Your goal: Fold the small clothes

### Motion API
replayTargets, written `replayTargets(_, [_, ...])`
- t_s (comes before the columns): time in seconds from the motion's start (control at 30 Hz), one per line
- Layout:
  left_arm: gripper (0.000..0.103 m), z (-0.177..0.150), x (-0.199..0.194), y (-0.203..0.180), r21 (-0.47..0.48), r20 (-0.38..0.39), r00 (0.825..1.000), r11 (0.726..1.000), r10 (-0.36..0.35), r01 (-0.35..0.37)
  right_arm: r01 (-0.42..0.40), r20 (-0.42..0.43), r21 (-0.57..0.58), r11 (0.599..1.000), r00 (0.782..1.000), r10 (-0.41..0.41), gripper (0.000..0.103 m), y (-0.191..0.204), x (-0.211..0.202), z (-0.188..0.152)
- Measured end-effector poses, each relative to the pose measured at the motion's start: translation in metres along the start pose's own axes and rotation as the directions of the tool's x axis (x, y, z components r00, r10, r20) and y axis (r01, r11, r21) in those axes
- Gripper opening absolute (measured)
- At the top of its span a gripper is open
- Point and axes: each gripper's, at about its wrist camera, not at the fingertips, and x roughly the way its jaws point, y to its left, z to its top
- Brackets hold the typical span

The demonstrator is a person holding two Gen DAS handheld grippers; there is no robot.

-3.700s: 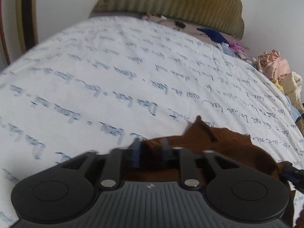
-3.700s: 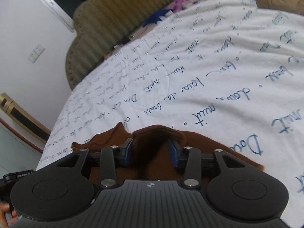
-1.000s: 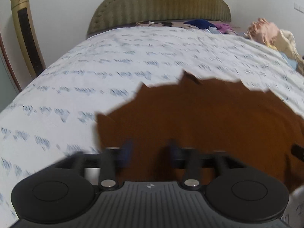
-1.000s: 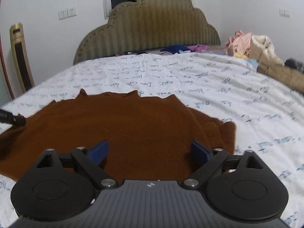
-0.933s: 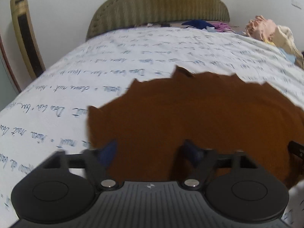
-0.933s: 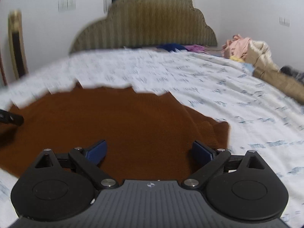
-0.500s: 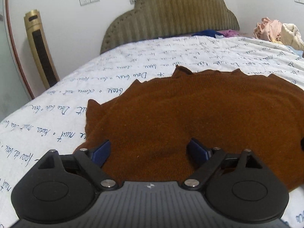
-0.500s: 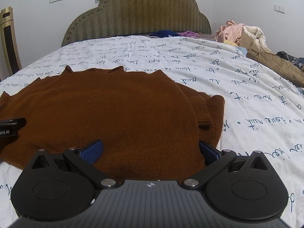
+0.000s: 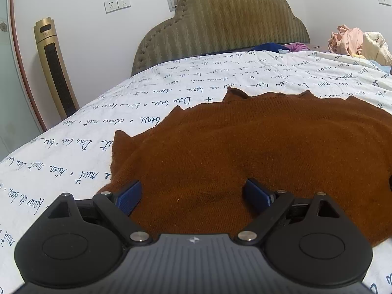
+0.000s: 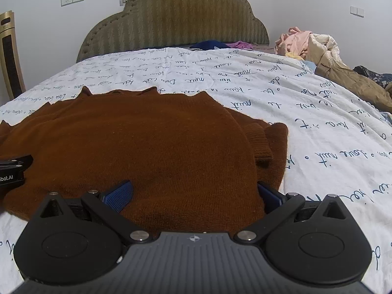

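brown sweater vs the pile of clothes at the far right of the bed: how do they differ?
The brown sweater lies spread flat near the foot of the bed, right at both grippers; the clothes pile sits bunched up at the far right, near the headboard. The sweater is one solid brown knit; the pile mixes pink, cream and tan fabrics. Both rest on the same white bedsheet printed with handwriting.

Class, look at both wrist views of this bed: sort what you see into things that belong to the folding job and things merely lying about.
Part of the job:
- brown sweater, spread flat on the bedsheet
- left gripper, open over it
- right gripper, open over it

Lying about:
- heap of pink and cream clothes
- blue garment by the headboard
- gold tower fan
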Motion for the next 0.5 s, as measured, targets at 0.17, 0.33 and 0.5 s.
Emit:
replayTargets(0.17, [0.093, -0.0002, -0.0004, 0.0005, -0.004, 0.000, 1.000, 1.000, -0.002, 0.002, 0.001, 0.000, 0.000, 1.000, 1.000, -0.001, 0.103, 0.0000, 0.0000, 0.0000])
replayTargets(0.33, [0.093, -0.0002, -0.0005, 0.0006, -0.004, 0.000, 1.000, 1.000, -0.002, 0.002, 0.002, 0.000, -0.001, 1.000, 1.000, -0.002, 0.103, -0.0006, -0.0001, 0.0001])
replayTargets(0.5, [0.094, -0.0002, -0.0006, 0.0006, -0.003, 0.000, 1.000, 1.000, -0.001, 0.001, 0.004, 0.000, -0.004, 1.000, 1.000, -0.004, 0.103, -0.0011, -0.0006, 0.0002])
